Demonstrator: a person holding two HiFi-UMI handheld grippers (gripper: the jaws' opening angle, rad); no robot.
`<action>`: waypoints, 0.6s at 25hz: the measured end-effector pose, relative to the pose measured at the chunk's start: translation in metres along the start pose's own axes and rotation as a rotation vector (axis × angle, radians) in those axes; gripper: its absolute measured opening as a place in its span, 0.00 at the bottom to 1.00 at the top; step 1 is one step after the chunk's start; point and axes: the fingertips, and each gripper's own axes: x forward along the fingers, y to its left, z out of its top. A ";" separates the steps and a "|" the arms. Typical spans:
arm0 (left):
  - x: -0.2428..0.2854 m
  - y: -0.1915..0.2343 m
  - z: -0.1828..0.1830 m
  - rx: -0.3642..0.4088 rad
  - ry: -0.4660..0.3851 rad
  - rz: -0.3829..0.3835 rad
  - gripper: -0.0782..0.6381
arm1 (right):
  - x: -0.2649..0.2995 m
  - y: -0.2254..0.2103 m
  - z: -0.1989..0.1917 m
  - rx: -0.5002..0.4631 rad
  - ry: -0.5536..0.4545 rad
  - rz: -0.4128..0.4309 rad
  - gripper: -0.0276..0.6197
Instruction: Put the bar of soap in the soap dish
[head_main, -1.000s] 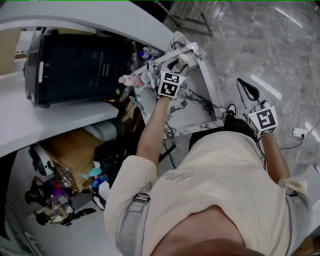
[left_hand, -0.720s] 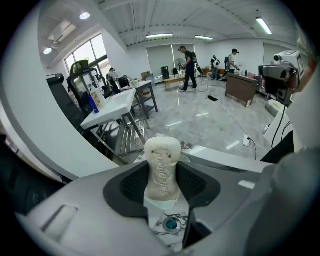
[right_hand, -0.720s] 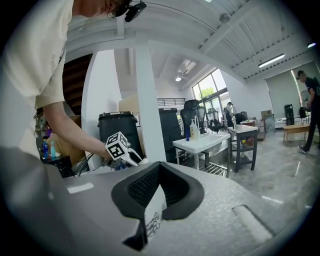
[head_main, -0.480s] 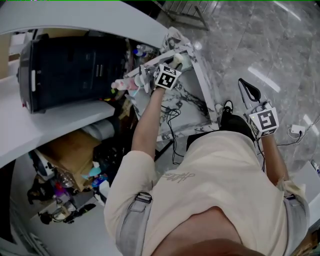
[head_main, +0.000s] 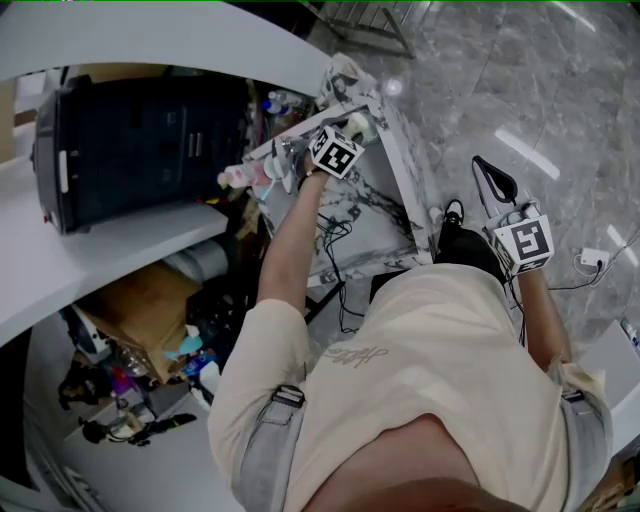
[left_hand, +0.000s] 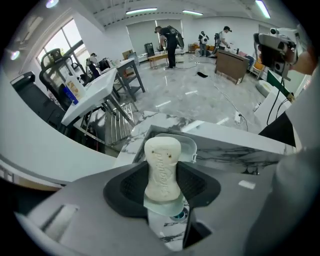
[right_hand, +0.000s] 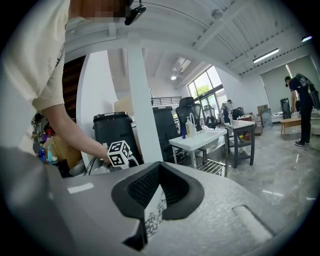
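Left gripper view, entry 1: bar of soap (left_hand: 162, 167), pale and waisted, standing on end. Its lower half is clamped between the 2 jaws of the left gripper (left_hand: 163, 189).

Entry 2: soap dish (left_hand: 189, 146), translucent and shallow, on the marble table (left_hand: 240, 145). It sits just beyond and below the bar, not touching it.

Entry 3: right gripper (right_hand: 155, 192), jaws pressed together with nothing between them. In the head view it hangs off the table's right side, well apart from the work.

Step in hand, as judged: carrying the bar to the dish, with placement not yet done.
- Centre the bar over the hollow.
- Tip it from upright toward flat so a broad face goes down first.
- Lower it until it rests, and only then part the jaws.
- Keep the jaw tips off the rim. The dish looks light and may skid on the smooth marble.

Containers:
- Soap dish: the visible part of the hollow holds nothing, and the rest is hidden behind the bar.
- Black bin (head_main: 150, 140), beside the table: contents not visible.
- Cardboard box (head_main: 140, 300), under the counter: contents unclear.
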 end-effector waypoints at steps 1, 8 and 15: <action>0.001 -0.001 0.000 0.017 0.017 -0.003 0.38 | 0.000 0.000 0.000 0.002 0.000 0.002 0.04; 0.010 -0.005 -0.003 0.113 0.113 -0.018 0.39 | -0.005 -0.009 -0.004 0.010 0.010 -0.001 0.04; 0.007 -0.003 0.005 0.173 0.101 0.014 0.39 | -0.008 -0.015 -0.006 0.013 0.016 -0.003 0.04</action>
